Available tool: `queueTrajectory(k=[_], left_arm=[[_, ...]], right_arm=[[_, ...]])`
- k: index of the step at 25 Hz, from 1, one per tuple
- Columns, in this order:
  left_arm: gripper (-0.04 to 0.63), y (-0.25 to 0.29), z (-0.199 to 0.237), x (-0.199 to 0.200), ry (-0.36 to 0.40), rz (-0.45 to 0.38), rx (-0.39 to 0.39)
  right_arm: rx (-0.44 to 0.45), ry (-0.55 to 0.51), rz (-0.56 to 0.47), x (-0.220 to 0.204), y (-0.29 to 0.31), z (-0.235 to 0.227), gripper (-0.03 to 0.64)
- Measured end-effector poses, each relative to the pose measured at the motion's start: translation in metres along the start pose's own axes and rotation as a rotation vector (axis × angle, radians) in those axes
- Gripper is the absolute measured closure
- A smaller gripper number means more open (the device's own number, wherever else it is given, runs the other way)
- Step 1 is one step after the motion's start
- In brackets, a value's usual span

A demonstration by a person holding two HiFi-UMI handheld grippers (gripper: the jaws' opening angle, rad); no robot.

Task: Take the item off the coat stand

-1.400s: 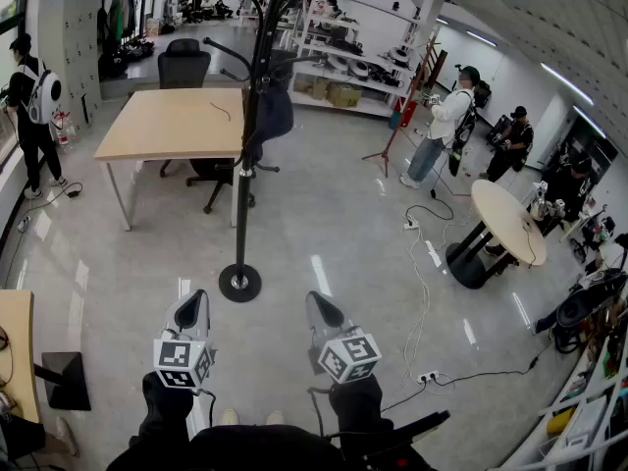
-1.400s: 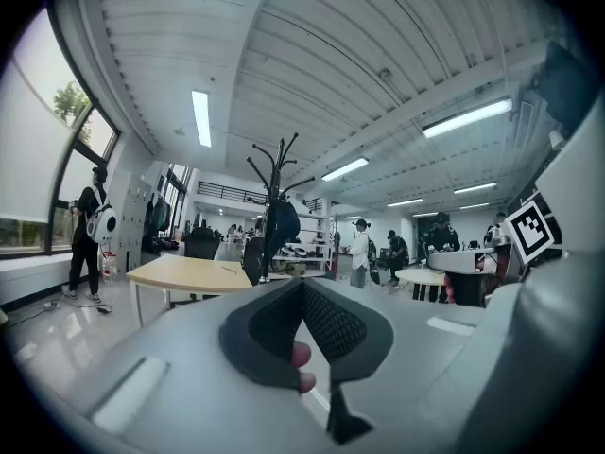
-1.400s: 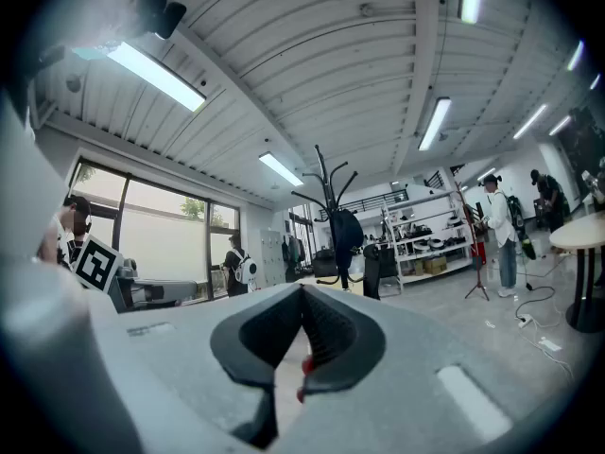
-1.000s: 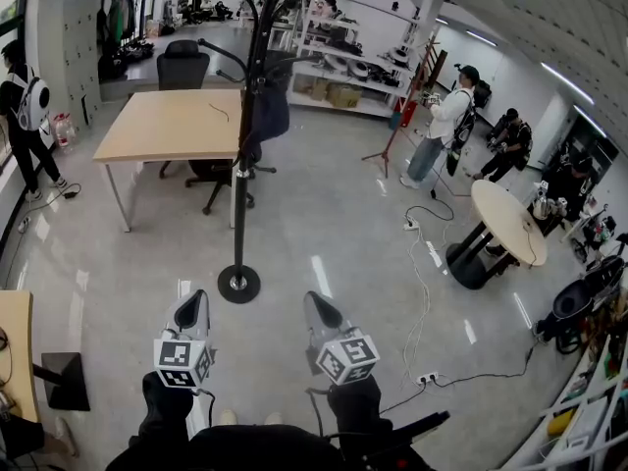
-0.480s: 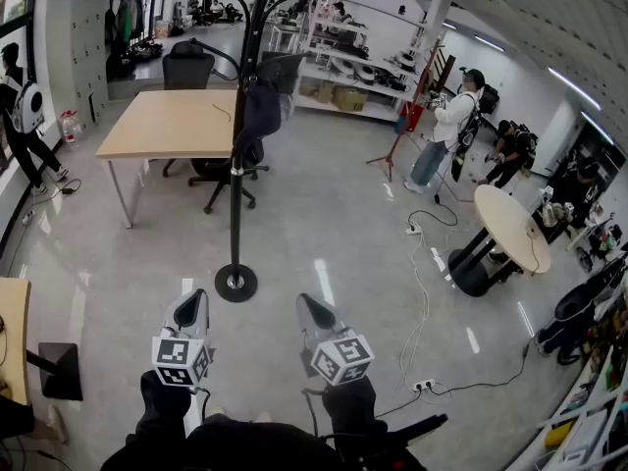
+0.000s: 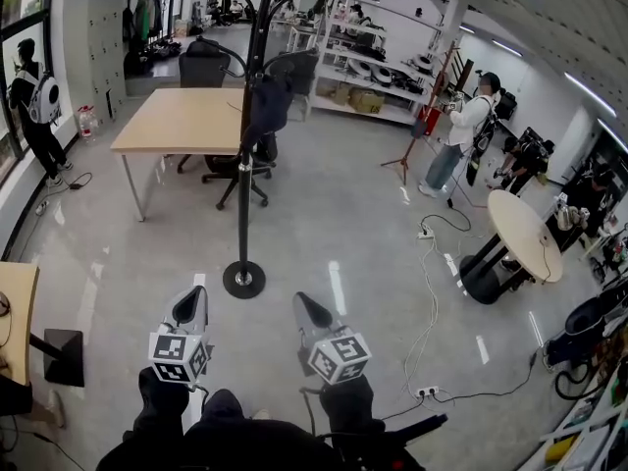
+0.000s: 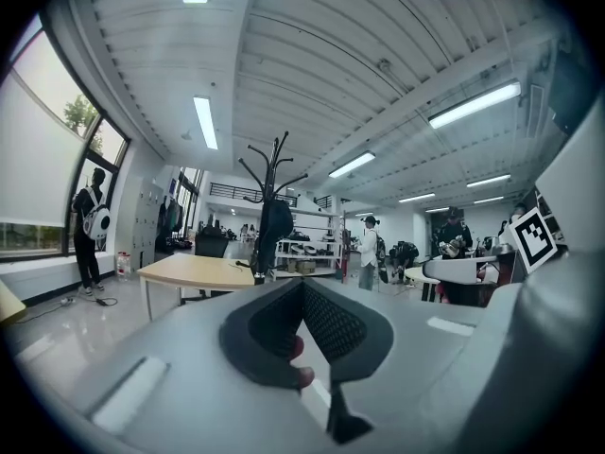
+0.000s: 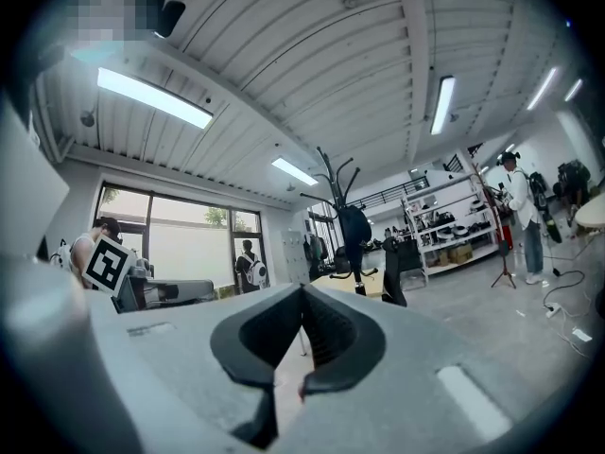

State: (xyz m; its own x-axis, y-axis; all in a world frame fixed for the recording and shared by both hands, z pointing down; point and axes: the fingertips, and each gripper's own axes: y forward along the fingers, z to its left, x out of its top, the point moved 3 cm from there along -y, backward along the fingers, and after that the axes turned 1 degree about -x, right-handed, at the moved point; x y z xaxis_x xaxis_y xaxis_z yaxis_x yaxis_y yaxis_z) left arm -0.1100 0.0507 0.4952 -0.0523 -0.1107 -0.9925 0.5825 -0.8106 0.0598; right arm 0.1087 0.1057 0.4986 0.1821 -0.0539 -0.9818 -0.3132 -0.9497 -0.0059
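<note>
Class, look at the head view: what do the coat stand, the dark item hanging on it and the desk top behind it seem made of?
The coat stand is probably metal painted black: thin straight pole, curved hooks. The dark item looks like soft fabric: it hangs limp. The desk top is wood or wood-look laminate: even pale tan, smooth.

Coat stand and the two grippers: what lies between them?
Head view: only bare floor separates the coat stand from the left gripper and right gripper.
</note>
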Motion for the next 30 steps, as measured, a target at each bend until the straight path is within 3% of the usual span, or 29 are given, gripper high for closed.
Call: queueTrajectory(k=[5, 14, 30], left_arm=[[0.594, 0.007, -0.001, -0.007, 0.001, 0.003, 0.010], [0.594, 0.048, -0.002, -0.008, -0.013, 0.025, -0.045], [0.594, 0.154, 0.048, 0.008, -0.040, 0.019, -0.074]], right_arm=[[-0.014, 0.011, -0.004, -0.004, -0.001, -0.010, 0.615], [-0.045, 0.020, 0.012, -0.006, 0.021, -0.040, 0.615], [-0.047, -0.006, 0.017, 0.018, 0.125, -0.087, 0.615]])
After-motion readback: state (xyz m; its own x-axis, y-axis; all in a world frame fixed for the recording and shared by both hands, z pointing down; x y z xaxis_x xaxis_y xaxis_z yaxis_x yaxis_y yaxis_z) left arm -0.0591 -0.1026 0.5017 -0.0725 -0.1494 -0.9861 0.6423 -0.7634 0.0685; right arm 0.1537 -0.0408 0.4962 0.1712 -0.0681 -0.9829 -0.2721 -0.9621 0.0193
